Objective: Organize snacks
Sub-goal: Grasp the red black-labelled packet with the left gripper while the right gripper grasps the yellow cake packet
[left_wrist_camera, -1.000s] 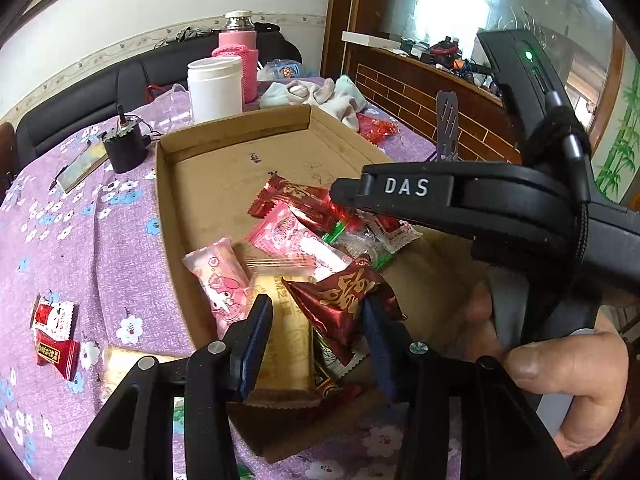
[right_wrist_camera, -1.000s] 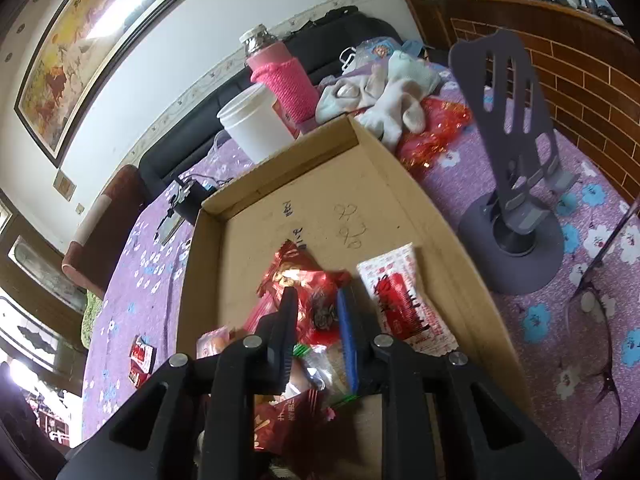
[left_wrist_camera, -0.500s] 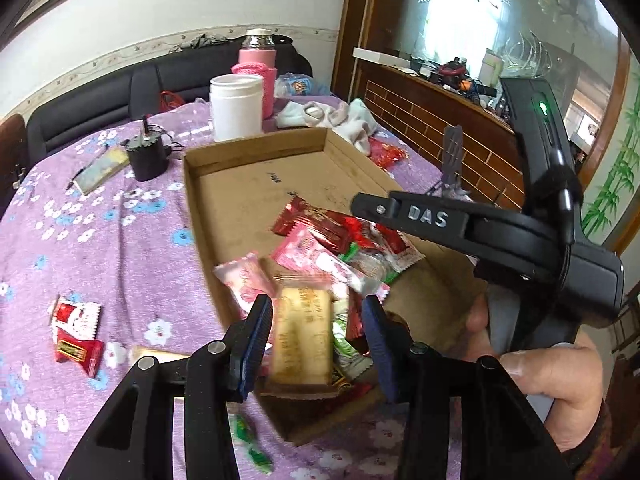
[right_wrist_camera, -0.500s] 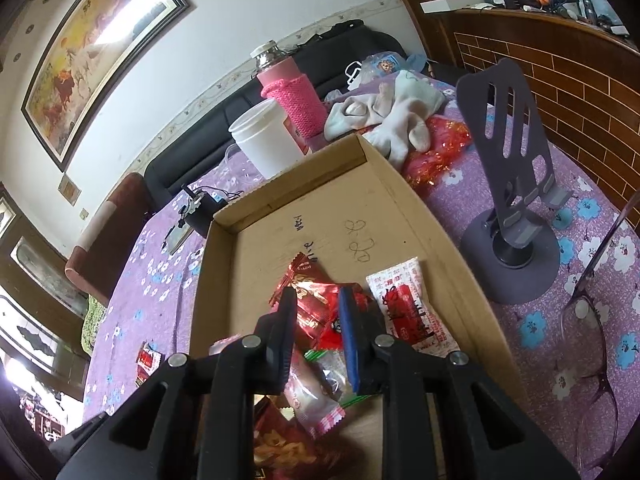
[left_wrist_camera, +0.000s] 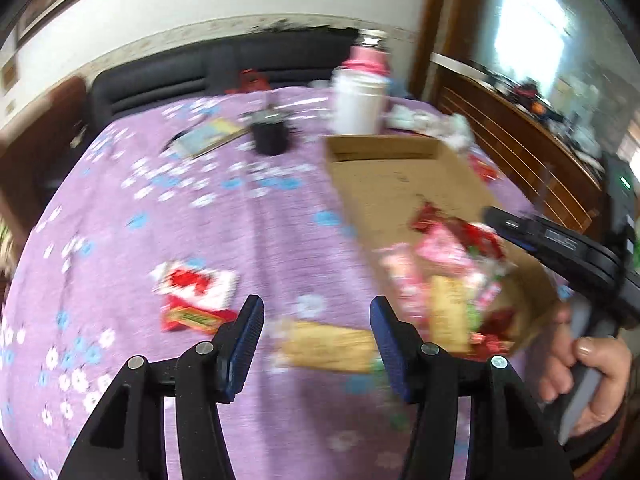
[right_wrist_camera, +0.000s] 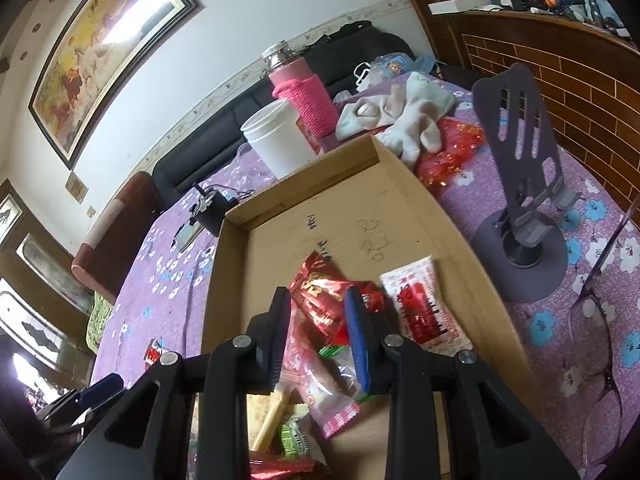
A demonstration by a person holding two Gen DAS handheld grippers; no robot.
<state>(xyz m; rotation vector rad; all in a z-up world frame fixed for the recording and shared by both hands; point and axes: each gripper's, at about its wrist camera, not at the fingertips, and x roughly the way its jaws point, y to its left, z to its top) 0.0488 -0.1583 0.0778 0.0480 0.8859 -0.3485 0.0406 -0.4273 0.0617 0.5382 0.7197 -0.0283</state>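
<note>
Purple flowered table (left_wrist_camera: pixel 248 240) — a flat golden wrapped snack bar (left_wrist_camera: pixel 328 346) lies crosswise between the left claw (left_wrist_camera: pixel 316 338), its empty jaws opening; right claw (right_wrist_camera: pixel 318 334) over the cardboard box (right_wrist_camera: pixel 404 200), opening too.

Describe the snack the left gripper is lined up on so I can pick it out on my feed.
Start at the cardboard box on the purple flowered tablecloth. Just outside its near corner, a yellow-tan oblong packet lies flat on the cloth, seen between the fingers of the left gripper, whose jaws are opening. The other loose snacks, a red-and-white packet and a red one, sit further left.
</note>
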